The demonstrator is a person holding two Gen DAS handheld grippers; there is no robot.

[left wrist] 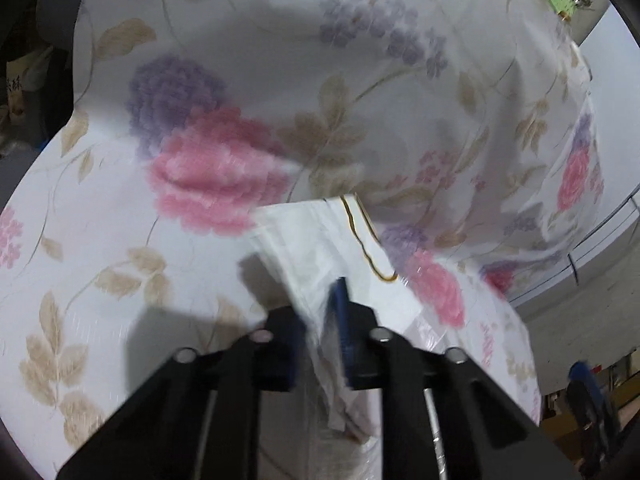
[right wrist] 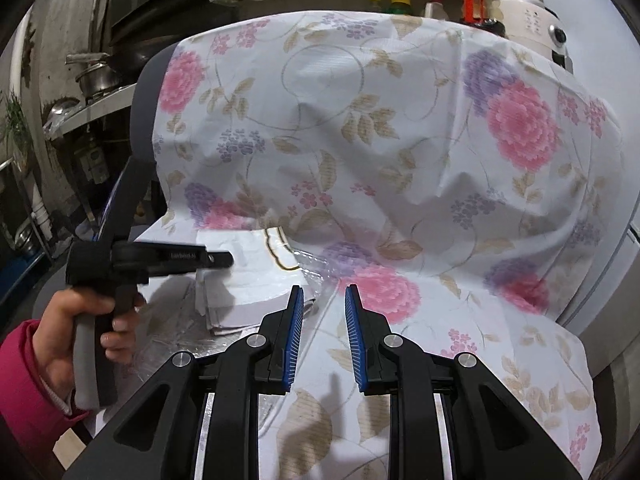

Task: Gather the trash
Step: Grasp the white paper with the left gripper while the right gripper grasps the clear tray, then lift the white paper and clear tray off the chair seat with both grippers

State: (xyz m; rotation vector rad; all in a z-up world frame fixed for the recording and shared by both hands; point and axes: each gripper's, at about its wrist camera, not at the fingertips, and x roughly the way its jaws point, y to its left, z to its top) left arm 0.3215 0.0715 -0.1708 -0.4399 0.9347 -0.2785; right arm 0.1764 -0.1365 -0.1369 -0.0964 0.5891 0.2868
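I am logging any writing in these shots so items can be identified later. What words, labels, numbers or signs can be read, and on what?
Small pale lettering on the black body of the left gripper, right wrist view: too blurred to read.
Dark characters on a pale bag at the left edge, left wrist view: too blurred to read.
Labels on the bottles behind the floral cloth: too small to read.
Nothing else legible.

Black gripper (right wrist: pixel 322 320), blue ribbed pads (right wrist: pixel 295 336), pink sleeve (right wrist: pixel 24 376)
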